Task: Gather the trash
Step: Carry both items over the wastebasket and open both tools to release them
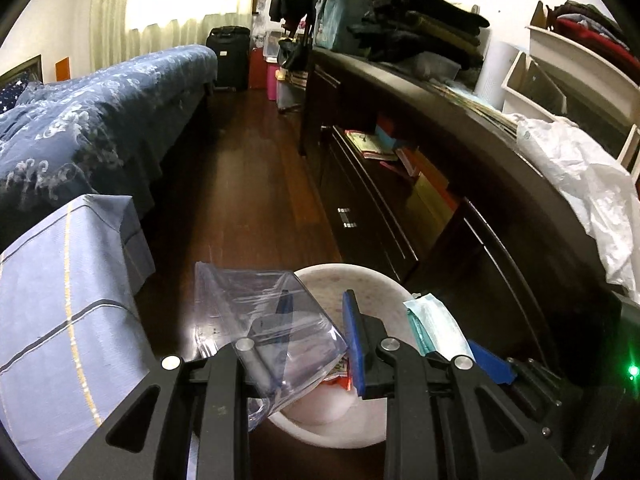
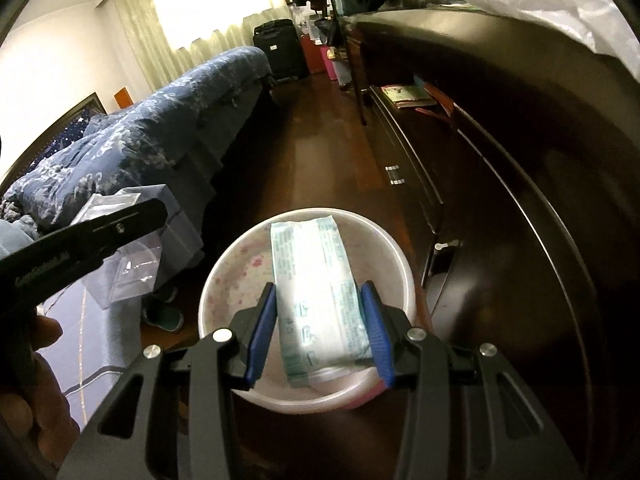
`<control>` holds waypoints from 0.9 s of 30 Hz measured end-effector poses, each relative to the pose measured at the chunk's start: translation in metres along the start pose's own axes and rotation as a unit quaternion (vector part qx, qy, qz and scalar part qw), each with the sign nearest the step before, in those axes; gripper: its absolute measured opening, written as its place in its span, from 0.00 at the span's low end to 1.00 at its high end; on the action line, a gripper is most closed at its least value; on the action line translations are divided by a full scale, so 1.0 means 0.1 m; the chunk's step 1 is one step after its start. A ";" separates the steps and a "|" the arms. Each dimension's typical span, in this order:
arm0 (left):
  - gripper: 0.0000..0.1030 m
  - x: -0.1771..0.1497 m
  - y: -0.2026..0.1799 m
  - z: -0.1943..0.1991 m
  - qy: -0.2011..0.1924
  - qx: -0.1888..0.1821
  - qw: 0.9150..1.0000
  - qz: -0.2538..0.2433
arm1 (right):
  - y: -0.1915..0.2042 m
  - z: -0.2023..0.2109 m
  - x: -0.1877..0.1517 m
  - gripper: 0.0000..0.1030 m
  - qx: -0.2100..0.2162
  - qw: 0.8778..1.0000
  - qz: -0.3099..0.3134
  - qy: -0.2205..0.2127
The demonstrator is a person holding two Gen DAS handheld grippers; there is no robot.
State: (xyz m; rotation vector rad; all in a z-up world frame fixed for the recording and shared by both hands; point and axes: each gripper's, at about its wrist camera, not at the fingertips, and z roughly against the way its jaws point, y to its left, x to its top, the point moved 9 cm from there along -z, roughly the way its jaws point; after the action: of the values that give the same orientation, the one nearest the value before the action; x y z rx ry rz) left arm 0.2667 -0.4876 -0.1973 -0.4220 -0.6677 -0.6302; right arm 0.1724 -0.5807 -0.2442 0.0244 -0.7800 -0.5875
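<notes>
Clear plastic, creased and box-shaped, is the one piece of packaging (image 1: 272, 320) caught by the left tool (image 1: 316, 340); its fingers stand fairly wide, the left blue pad hidden behind the film, so whether the packaging is truly pinched or only draped over that finger I cannot tell. It hangs tilted over the left rim of a single white bin (image 1: 384, 280) that sits on the dark wooden floor (image 1: 248, 184). In the right wrist view the same clear packaging (image 2: 128, 272) shows at far left under the black arm of the other tool, beside one folded pale-blue blanket (image 2: 176, 216) at the foot of the bed (image 2: 168, 132). Moving right, the white bin (image 2: 224, 272) fills the middle, and directly above its mouth the right tool (image 2: 320, 320) is clamped on one pale teal-and-white wrapper (image 2: 316, 280), both blue pads pressing its long edges. The wrapper's long axis runs straight away from the camera, along the fingers, its far end pointing toward the far rim of the bin and tipped slightly left. In the left wrist view that wrapper (image 1: 436, 328) appears at the bin's right edge. Further right stands one long dark desk (image 2: 520, 160) with a crumpled white plastic bag (image 2: 560, 4) on top.
</notes>
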 end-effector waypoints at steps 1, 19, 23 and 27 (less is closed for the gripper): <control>0.25 0.00 -0.01 -0.02 0.002 -0.001 1.000 0.001 | 0.00 -0.01 0.00 0.42 -0.001 1.000 0.001 0.000; 0.81 0.21 0.13 0.04 -0.031 -0.001 0.999 0.032 | -0.01 -0.24 0.01 0.65 -0.031 0.999 0.026 0.000; 0.87 0.18 0.20 0.19 -0.043 0.023 0.999 0.019 | 0.04 -0.12 -0.02 0.71 -0.029 0.999 0.028 -0.002; 0.89 0.13 0.33 0.37 -0.056 0.053 0.997 0.013 | 0.18 0.08 -0.06 0.74 -0.019 0.999 0.034 -0.014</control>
State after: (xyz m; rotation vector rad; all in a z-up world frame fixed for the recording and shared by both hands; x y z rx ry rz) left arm 0.2803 -0.4482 -0.1677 -0.3693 -0.7969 -0.5463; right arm 0.1730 -0.5608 -0.2380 -0.0445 -0.7938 -0.5379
